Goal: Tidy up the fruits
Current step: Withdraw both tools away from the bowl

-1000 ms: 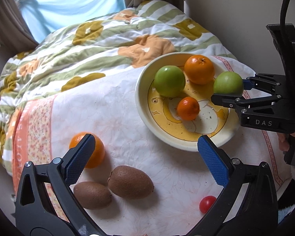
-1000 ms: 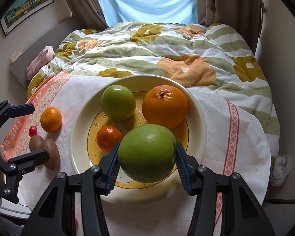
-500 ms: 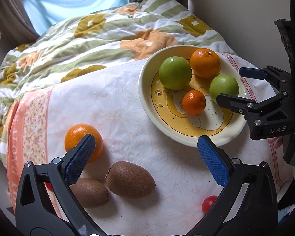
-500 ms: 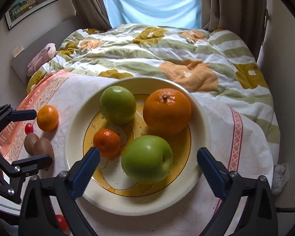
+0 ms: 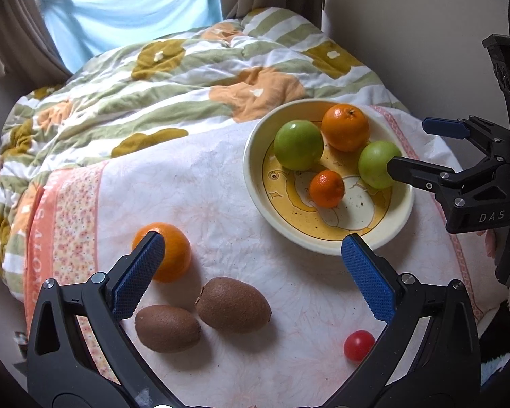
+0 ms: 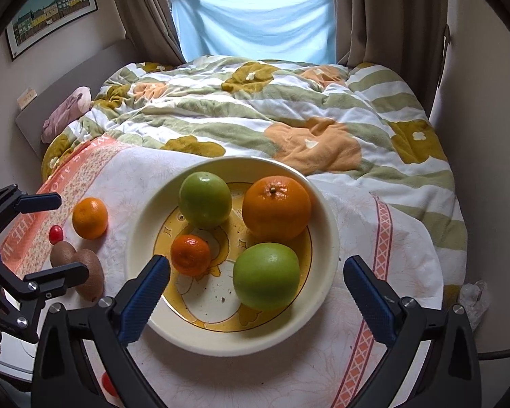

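A: Reading from the left, what lies on the white cloth [image 5: 221, 187]?

B: A loose orange [image 5: 168, 250] sits farthest left, partly behind one blue pad of the left gripper [image 5: 251, 265]. Just right of it, two kiwis [image 5: 233, 304] lie side by side, touching or nearly so. A small red tomato [image 5: 358, 345] rests further right, close to the other pad.

A: And the left gripper's fingers?

B: Spread wide, nothing between them; the gripper hangs above the cloth.

A: Moving right, the bowl [image 6: 326, 210]?

B: A cream dish with a yellow picture inside. It holds four fruits: a green apple [image 6: 205, 199] at the back left, a large orange [image 6: 275, 207] at the back right, a small mandarin [image 6: 190, 255] at the front left, and a second green apple [image 6: 267, 275] at the front right, resting on the bowl's floor beside the large orange.

A: The right gripper [image 6: 256, 290]?

B: Its jaws have just been opening and now stand far apart. The second apple lies free between and beyond the pads, touched by neither.

A: Behind all this?

B: A striped, flowered quilt [image 6: 255, 115] on a bed, with a pale blue sheet [image 6: 255, 23] hung over the window.
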{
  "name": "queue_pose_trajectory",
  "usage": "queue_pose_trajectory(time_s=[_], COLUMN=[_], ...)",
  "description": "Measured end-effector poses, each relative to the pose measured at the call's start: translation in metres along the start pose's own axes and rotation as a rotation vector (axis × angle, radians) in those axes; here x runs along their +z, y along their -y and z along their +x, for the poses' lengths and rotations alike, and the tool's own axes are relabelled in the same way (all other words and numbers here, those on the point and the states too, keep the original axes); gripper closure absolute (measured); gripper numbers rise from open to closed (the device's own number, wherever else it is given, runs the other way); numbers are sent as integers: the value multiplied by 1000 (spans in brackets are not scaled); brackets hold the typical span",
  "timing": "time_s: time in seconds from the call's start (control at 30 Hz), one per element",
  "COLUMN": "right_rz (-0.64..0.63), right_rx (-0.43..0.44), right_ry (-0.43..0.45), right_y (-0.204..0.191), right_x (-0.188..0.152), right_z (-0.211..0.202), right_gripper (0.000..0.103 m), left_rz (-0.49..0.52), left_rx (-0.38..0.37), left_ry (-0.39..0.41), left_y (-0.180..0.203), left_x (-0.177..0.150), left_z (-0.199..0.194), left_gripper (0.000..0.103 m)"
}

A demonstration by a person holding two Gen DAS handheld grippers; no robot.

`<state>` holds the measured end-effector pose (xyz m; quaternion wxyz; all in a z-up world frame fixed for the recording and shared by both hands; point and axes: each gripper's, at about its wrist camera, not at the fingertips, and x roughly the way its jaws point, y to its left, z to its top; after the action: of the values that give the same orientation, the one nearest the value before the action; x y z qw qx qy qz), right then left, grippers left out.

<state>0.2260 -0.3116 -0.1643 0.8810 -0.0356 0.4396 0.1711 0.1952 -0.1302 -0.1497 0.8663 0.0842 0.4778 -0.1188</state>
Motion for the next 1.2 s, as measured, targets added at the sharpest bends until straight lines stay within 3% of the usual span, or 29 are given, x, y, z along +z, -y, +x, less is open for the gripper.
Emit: queue_pose_trajectory(time_s=[0.3,0.6,1.0,1.2], right_rz=[53,163,288,369], right_rx=[-79,-175,-226,-258], right_ry=[57,71,32,16], right_y=[-24,-74,-139,-161], right_x=[2,-17,-59,-84], right_z=[-65,-117,-128,-121], right_gripper=[1,1,1,1], left_rz=[27,80,115,181], left_rx=[10,0,-75,-112], left_ry=[90,138,156,189], left_y=[-19,-54,-94,-99], left_x=[-5,-38,-91,-113], left_z=[-60,-107,-120,-111], left_gripper=[0,0,0,0])
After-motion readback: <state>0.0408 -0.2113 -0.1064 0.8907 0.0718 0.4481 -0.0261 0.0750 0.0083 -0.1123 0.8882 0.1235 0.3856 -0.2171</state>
